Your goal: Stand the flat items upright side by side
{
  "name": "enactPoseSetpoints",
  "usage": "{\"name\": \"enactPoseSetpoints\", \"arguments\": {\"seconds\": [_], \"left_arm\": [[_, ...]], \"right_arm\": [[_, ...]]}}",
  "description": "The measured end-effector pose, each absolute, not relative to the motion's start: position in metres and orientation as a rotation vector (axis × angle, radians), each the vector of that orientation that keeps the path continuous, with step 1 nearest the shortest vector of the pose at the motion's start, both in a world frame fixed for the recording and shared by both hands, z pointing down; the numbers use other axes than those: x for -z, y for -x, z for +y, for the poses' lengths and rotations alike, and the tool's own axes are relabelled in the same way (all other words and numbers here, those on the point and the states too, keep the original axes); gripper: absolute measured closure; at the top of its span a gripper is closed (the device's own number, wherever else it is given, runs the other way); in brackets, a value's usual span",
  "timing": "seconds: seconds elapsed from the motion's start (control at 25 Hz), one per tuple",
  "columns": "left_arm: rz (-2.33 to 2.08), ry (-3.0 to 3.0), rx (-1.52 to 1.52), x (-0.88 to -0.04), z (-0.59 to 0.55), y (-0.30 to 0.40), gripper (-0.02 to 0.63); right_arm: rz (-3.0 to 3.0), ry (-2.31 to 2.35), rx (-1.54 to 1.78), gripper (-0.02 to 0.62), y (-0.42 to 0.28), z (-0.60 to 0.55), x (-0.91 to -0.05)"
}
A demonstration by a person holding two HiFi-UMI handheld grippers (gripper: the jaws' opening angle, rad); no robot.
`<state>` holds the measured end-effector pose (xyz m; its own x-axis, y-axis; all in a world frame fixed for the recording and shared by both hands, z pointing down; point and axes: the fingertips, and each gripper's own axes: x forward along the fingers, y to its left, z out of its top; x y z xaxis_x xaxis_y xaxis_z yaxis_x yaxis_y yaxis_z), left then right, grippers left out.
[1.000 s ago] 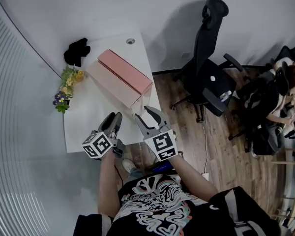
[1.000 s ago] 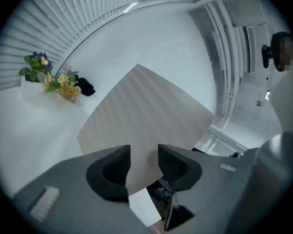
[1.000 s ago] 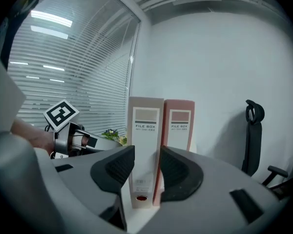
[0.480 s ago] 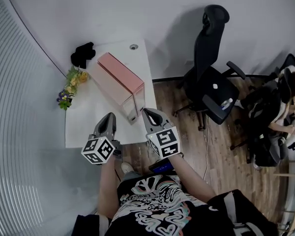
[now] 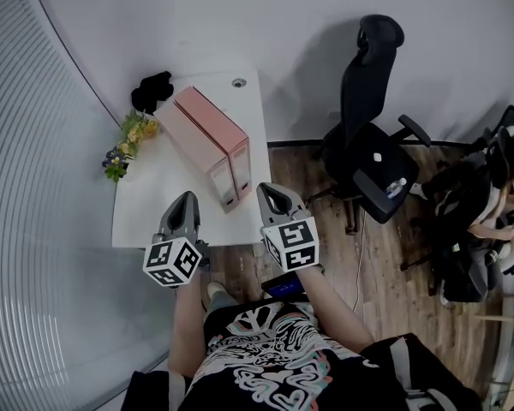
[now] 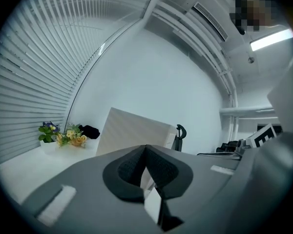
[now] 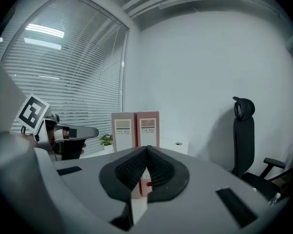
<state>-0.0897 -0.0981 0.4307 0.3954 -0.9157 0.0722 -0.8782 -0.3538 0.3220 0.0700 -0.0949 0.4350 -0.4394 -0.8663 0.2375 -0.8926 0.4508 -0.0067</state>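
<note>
Looks like the closing step, done or nearly so. Seeing left file box (image 5: 188, 137) and right file box (image 5: 224, 128) upright on the bench (image 5: 150, 208), touching side to side. Set along the right edge, spines facing the front edge. Checked in the right gripper view: both plumb, tops level, no gap showing.

Reading left gripper (image 5: 185, 200) fingers clenched on nothing, hanging over the front edge, well apart from the boxes. Same for right gripper (image 5: 274, 193): fingers clenched, empty, by the front right corner, near the spines but not touching.

Nothing else flat lying on the bench as far as can be told. Only flowers (image 5: 128, 144) at the left edge and a black lump (image 5: 152, 89) at the far left corner.

Next move, as a judgement: probably none on the boxes. At most a closed-finger nudge to square the spines. Calls for a light touch, since a push toward the right edge could tip the pair off.
</note>
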Motion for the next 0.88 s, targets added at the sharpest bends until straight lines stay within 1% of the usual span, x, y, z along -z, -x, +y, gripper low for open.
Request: {"name": "enactPoseSetpoints", "arguments": {"seconds": [0.88], "left_arm": [[-1.524, -2.347, 0.108, -0.440, -0.091, 0.072, 0.606]], "right_arm": [[-2.490, -1.507, -0.189, 0.596, -0.078, -0.091, -0.443]]}}
